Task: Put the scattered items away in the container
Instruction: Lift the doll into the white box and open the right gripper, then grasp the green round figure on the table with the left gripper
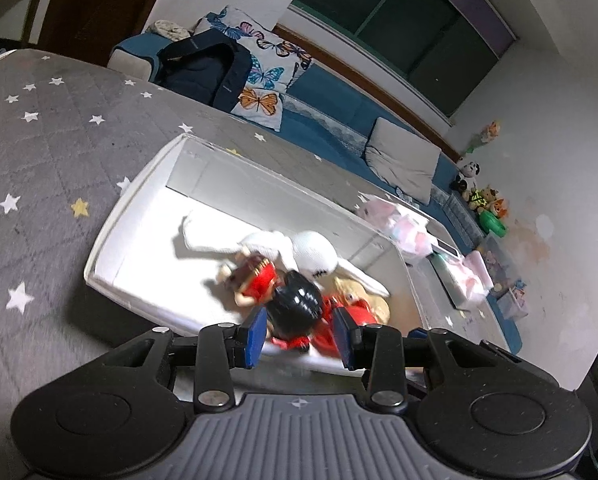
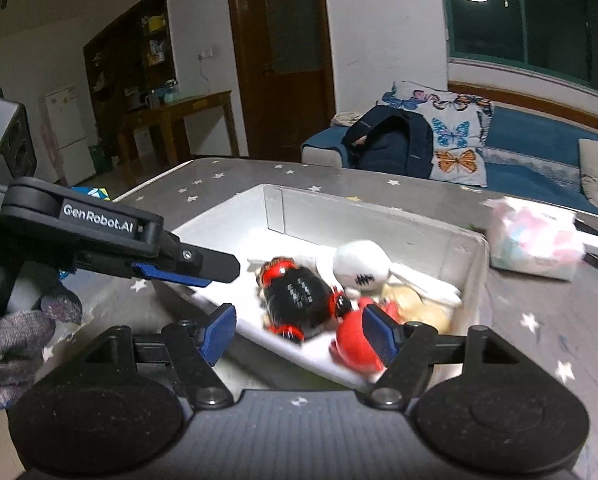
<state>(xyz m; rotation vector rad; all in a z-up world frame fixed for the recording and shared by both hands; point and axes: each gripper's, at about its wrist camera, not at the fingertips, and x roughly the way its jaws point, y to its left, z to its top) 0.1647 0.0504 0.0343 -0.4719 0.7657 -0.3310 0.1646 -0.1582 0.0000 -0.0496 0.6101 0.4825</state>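
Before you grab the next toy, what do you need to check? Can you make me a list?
1. Left gripper fingers apart, nothing pinched: ok.
2. Right gripper fingers apart, nothing pinched: ok.
3. White bunny, black-haired doll and red toy inside the white box: ok.
4. Room left in the box's far end: ok.
5. Pink-and-white bundle put away: not ok, it sits outside the box.
6. More toys left behind the grippers: cannot tell.
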